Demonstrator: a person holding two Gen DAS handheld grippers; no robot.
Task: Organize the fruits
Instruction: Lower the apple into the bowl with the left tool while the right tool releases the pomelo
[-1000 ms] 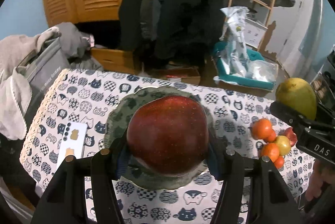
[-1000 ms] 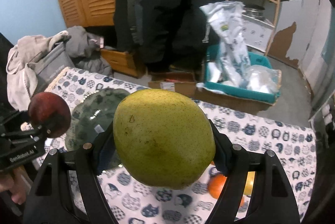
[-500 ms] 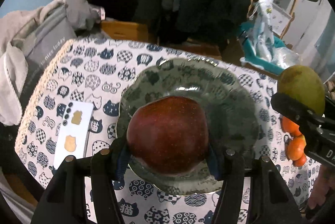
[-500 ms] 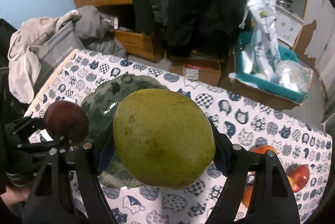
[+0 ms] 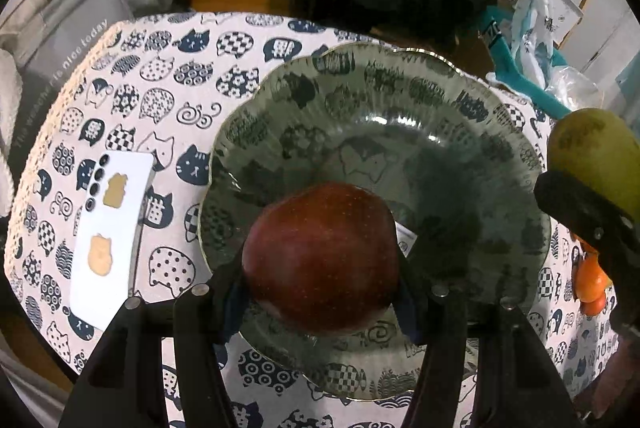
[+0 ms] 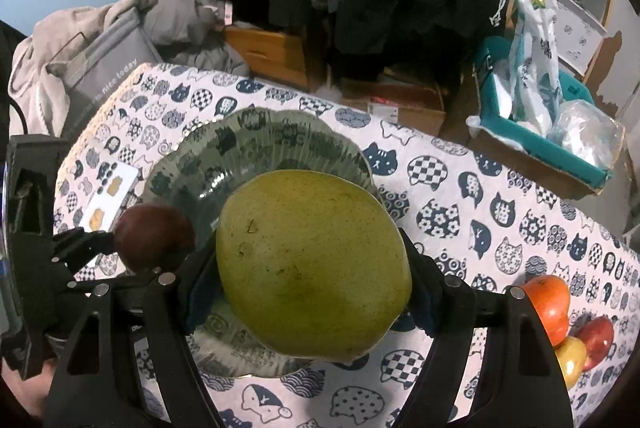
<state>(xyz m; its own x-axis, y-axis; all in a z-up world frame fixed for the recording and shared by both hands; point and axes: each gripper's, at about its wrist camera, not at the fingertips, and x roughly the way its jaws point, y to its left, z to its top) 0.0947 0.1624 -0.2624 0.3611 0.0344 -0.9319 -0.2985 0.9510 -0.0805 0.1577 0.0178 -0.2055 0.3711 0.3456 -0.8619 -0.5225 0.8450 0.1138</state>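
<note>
While the left hand-held gripper (image 5: 322,260) pinches a red apple (image 5: 322,256) above the green plate (image 5: 440,100), the right hand-held gripper (image 6: 312,264) clamps a green mango (image 6: 312,260) beside it; next, both likely lower and release onto the plate.

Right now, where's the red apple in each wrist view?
Left wrist: red apple at lower centre, clamped in the left claw, over the green plate.
Right wrist: same apple small at left-centre, at the plate's left edge, beside the green mango.
Shared landmark: the white phone left of the plate.
</note>
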